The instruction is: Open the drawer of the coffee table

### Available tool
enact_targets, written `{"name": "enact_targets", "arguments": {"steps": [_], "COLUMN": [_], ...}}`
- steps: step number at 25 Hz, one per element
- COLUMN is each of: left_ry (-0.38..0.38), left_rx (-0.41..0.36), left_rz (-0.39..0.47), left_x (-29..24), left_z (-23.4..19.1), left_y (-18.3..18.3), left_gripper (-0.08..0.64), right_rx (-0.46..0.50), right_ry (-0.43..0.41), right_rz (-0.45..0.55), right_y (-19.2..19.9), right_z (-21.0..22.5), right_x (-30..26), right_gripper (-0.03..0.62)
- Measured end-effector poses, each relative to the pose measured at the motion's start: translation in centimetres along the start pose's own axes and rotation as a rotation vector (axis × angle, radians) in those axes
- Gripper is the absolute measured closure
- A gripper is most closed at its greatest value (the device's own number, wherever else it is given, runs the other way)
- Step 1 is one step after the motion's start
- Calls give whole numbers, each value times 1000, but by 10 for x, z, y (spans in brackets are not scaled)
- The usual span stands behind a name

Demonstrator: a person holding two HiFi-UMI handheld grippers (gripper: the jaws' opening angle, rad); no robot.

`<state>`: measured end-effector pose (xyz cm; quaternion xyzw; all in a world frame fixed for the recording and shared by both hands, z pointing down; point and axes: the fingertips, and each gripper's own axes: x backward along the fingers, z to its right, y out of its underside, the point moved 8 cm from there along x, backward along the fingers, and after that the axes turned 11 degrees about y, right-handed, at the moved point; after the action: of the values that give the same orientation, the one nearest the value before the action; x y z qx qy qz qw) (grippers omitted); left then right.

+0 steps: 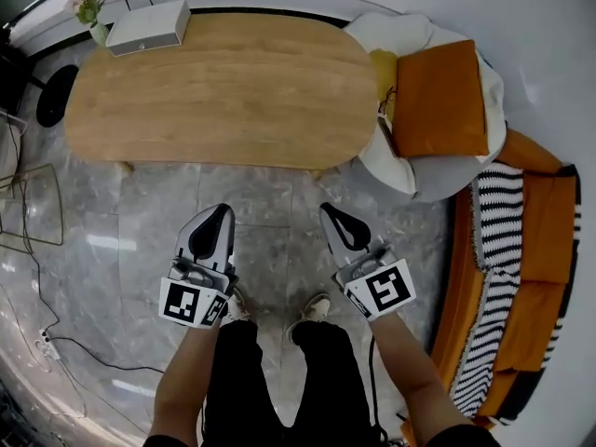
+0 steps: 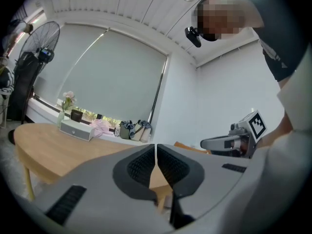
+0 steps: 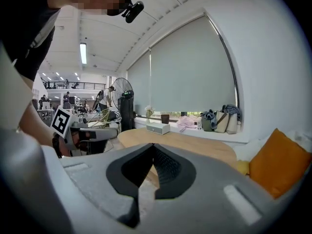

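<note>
**Both grippers closed and empty, short of the coffee table**

Off the left end of the coffee table [image 1: 223, 96], a thin wire stand [image 1: 33, 208] sits on the grey stone floor [image 1: 149, 212]. A cable [image 1: 56, 343] trails across the floor further from the table, toward the person.

On the table's far left corner stand a small vase of flowers [image 1: 90, 12] and, just beside it, a flat white box [image 1: 149, 26]. The rest of the oval wooden top is bare. Only the top shows from above, so the drawer cannot be made out in any view.

The left gripper [image 1: 216, 214] is held over the floor on the near side of the table, apart from its edge and pointing toward it. Its jaws are pressed together with nothing between them. The person's shoes [image 1: 315, 307] are on the floor between the two grippers.

The right gripper [image 1: 333, 214] is beside the left one, also short of the table's near edge. Its jaws meet at the tips and hold nothing.

At the table's right end is a pale round seat [image 1: 438, 170] with an orange cushion [image 1: 440, 101] lying on it. Further right is an orange sofa [image 1: 549, 240] draped with a black-and-white striped blanket [image 1: 498, 250].
</note>
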<state>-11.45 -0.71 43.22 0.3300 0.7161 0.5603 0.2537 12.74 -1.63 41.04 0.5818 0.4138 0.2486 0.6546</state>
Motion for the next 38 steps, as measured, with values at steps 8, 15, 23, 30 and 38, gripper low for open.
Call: {"name": "enact_targets", "arguments": {"steps": [8, 15, 23, 30, 38], "left_ry": [28, 57, 94, 157, 251], "left_rx": [14, 107, 297, 356, 474], "left_rz": [-24, 12, 140, 222, 337], "left_x": [-23, -41, -70, -97, -120], "left_z": [-40, -83, -150, -160, -157], "left_y": [130, 213, 302, 317, 326], "left_gripper": [554, 554, 554, 554, 417], "right_rx": [7, 53, 149, 189, 190], "right_ry": [-56, -89, -85, -65, -56], "right_rz": [92, 144, 222, 257, 287], "right_y": [116, 192, 257, 268, 263], "right_z": [-3, 10, 31, 34, 24], "right_x": [-48, -92, -131, -142, -132], "right_gripper": [589, 589, 589, 589, 589]}}
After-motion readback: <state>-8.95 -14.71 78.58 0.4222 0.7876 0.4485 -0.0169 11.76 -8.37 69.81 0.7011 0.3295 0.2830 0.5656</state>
